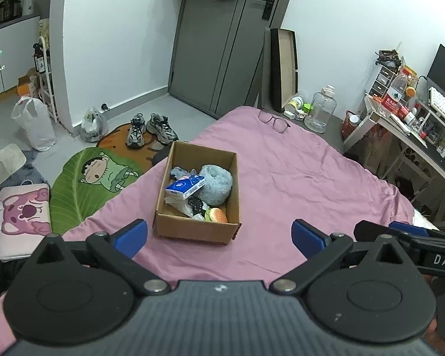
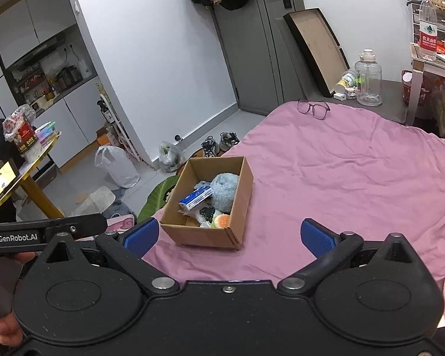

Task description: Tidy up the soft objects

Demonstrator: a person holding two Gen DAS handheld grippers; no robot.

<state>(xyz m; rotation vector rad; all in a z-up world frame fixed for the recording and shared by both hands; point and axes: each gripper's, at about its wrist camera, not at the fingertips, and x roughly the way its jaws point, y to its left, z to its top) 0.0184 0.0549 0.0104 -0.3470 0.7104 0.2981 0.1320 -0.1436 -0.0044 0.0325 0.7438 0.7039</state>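
Observation:
An open cardboard box [image 1: 163,225] [image 2: 240,184] sits on the pink bedsheet [image 1: 296,178] [image 2: 341,172]. Inside lie a fluffy blue plush [image 1: 218,184] [image 2: 225,191], a blue tissue pack [image 1: 184,187] [image 2: 196,198], a small burger toy [image 1: 218,215] [image 2: 222,221] and a dark patterned item. My left gripper [image 1: 219,237] hovers open just in front of the box, nothing between its blue pads. My right gripper [image 2: 230,237] is also open and empty, with the box ahead and to the left of its centre. The right gripper's fingers [image 1: 406,231] show at the right of the left wrist view.
Glasses [image 1: 273,120] [image 2: 313,108] lie at the bed's far edge. Shoes [image 1: 151,129], a leaf-shaped rug [image 1: 83,184] and plastic bags [image 1: 34,123] are on the floor left of the bed. A cluttered desk [image 1: 406,124] stands at the right. A round table [image 2: 20,163] carries a phone.

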